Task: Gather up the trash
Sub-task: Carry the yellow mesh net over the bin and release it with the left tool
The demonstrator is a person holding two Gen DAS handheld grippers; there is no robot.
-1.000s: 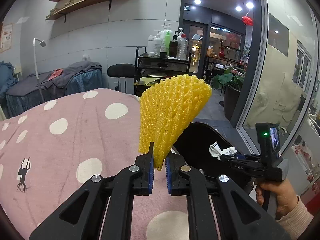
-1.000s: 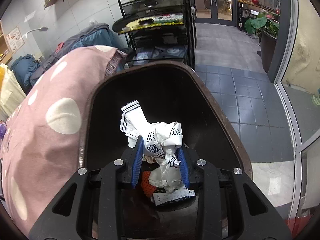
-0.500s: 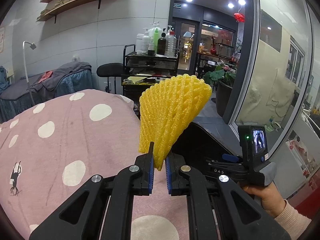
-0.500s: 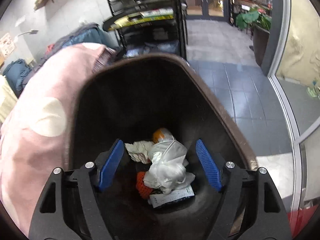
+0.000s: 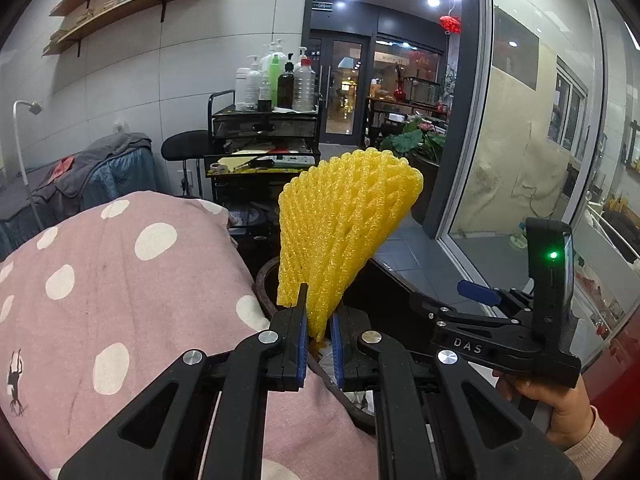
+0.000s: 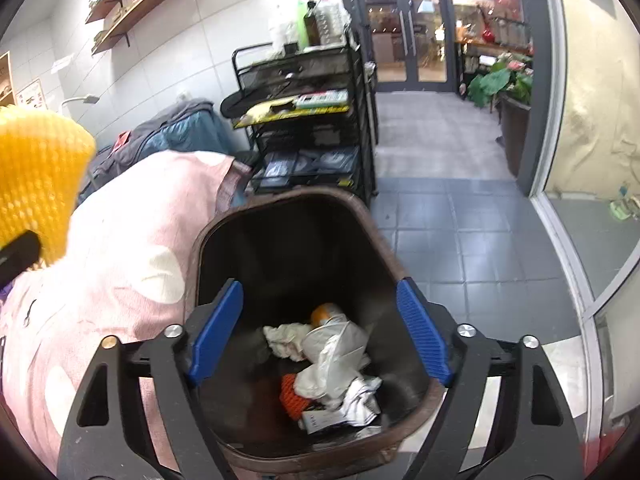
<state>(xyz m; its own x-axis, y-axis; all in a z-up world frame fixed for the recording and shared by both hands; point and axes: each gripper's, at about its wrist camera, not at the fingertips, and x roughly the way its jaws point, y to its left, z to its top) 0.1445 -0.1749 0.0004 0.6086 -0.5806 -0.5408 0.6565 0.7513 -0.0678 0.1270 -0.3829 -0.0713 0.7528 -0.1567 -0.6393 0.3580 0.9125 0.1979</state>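
Observation:
My left gripper [image 5: 319, 328] is shut on a yellow foam fruit net [image 5: 344, 224], which fans upward above the near rim of the brown trash bin [image 5: 264, 276]. The net also shows at the left edge of the right wrist view [image 6: 36, 184]. My right gripper [image 6: 316, 336] is open and empty above the trash bin [image 6: 384, 248]. Crumpled white paper [image 6: 332, 364], an orange net piece [image 6: 292, 394] and other scraps lie at the bin's bottom. The right gripper also shows in the left wrist view [image 5: 480, 296], held by a hand.
A pink bed cover with white dots [image 5: 120, 292] lies left of the bin. A black trolley with bottles [image 5: 264, 136] stands behind it. Grey tiled floor [image 6: 460, 216] and a glass wall [image 5: 532, 140] are to the right.
My right gripper opened and let go of the crumpled paper, which fell into the bin, then lifted back. My left gripper moved right toward the bin with the yellow net.

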